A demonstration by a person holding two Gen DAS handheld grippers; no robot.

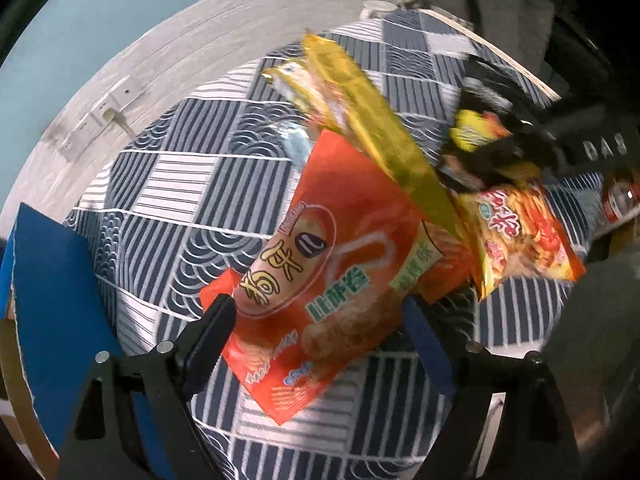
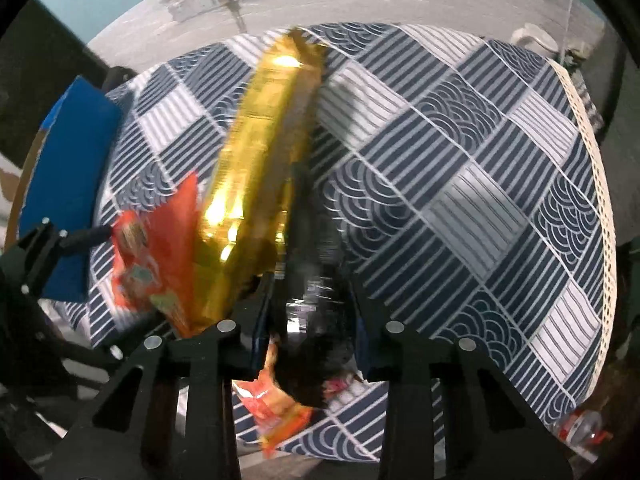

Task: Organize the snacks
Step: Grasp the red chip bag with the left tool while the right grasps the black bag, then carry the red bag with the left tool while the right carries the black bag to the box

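Note:
My left gripper [image 1: 320,316] is shut on a large orange snack bag [image 1: 320,264], its jaws pressing both sides, above the patterned tablecloth [image 1: 168,216]. My right gripper [image 2: 310,300] is shut on a black snack bag [image 2: 316,280]; it shows at the right in the left wrist view [image 1: 492,152]. A gold snack bag [image 2: 260,160] leans against it, also seen in the left wrist view [image 1: 372,120]. A smaller red-orange snack bag [image 1: 520,236] hangs below the black one. The orange bag shows at the left of the right wrist view [image 2: 156,256].
A blue box [image 1: 56,300] stands at the table's left edge, also in the right wrist view [image 2: 68,168]. A wall socket strip [image 1: 100,116] is on the grey wall behind. A plastic bottle [image 2: 580,428] lies beyond the table's right edge.

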